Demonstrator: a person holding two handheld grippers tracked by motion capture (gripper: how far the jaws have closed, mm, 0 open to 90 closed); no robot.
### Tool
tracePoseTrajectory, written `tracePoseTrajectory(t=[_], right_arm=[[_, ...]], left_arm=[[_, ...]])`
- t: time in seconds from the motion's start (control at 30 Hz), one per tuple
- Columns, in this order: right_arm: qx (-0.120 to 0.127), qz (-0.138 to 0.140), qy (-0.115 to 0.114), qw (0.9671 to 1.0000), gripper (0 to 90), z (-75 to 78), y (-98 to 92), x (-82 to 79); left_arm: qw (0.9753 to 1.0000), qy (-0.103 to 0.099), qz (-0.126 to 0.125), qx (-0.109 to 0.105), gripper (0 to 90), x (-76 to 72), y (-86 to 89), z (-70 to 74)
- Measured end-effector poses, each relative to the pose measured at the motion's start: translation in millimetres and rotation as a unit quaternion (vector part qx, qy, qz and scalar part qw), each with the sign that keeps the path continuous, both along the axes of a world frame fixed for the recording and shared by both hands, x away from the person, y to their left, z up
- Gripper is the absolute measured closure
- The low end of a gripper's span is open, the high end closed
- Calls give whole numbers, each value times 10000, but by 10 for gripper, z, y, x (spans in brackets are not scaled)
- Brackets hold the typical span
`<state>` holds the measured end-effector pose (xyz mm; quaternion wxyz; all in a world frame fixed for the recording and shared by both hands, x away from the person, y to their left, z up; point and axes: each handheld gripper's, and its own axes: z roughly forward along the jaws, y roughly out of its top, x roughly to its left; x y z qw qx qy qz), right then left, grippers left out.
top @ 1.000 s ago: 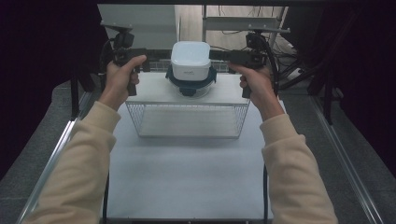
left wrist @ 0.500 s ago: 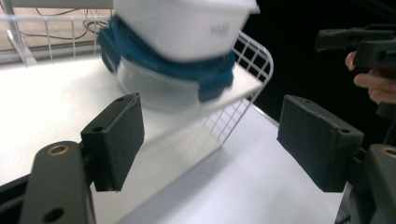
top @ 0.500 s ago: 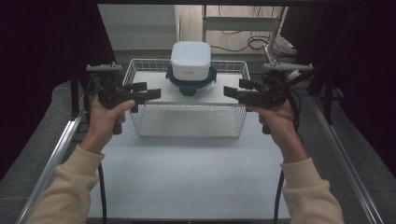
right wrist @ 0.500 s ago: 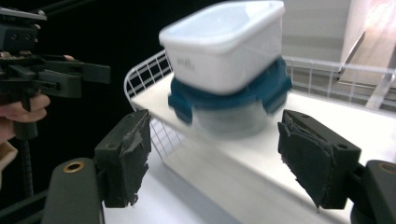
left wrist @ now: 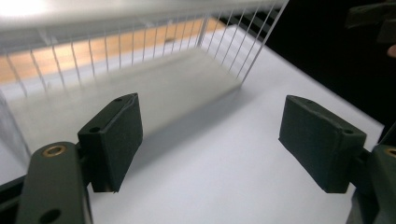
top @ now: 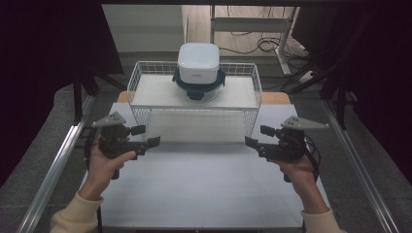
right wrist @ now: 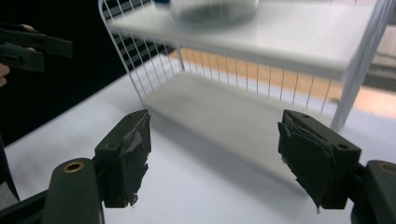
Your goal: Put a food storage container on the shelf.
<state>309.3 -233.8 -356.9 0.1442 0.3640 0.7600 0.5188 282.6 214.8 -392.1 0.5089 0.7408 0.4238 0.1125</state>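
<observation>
High view, entry one: wire rack (top: 194, 104) standing at the far edge of the bench (top: 204, 189), its white top shelf carrying a lidded food container (top: 198, 70) at the middle of the far side. Container: white square lid, dark blue clips, upright, untouched.

Left gripper (top: 145, 136): held low over the left part of the bench, in front of the rack's near left corner, pointing inward. Left gripper view: fingers (left wrist: 114, 140) spread wide, nothing between them, white bench and rack's lower bay ahead.

Right gripper (top: 257, 137): mirrored, in front of the rack's near right corner. Right gripper view: fingers (right wrist: 126, 156) equally wide apart, empty; pads look frayed at their edges.

Handling note, judged: the container seems the likely target. Raise both grippers above the rack's rim before going forward, so the wires are not struck. Approach from opposite sides, level, and close on the body beneath the lid rather than on the clips. Worn pads may slip; squeeze evenly, lift straight.
</observation>
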Motion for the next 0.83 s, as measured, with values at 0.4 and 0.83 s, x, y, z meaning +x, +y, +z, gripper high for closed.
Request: tracePoseTrajectory(t=[0.4, 0.83], right_arm=[[-424, -79, 564, 9975, 251, -707, -91, -127], [-318, -147, 520, 9980, 240, -747, -137, -155]], left_arm=[[9979, 493, 92, 415, 211, -110, 20, -597], [9977, 535, 195, 354, 209, -92, 62, -609]])
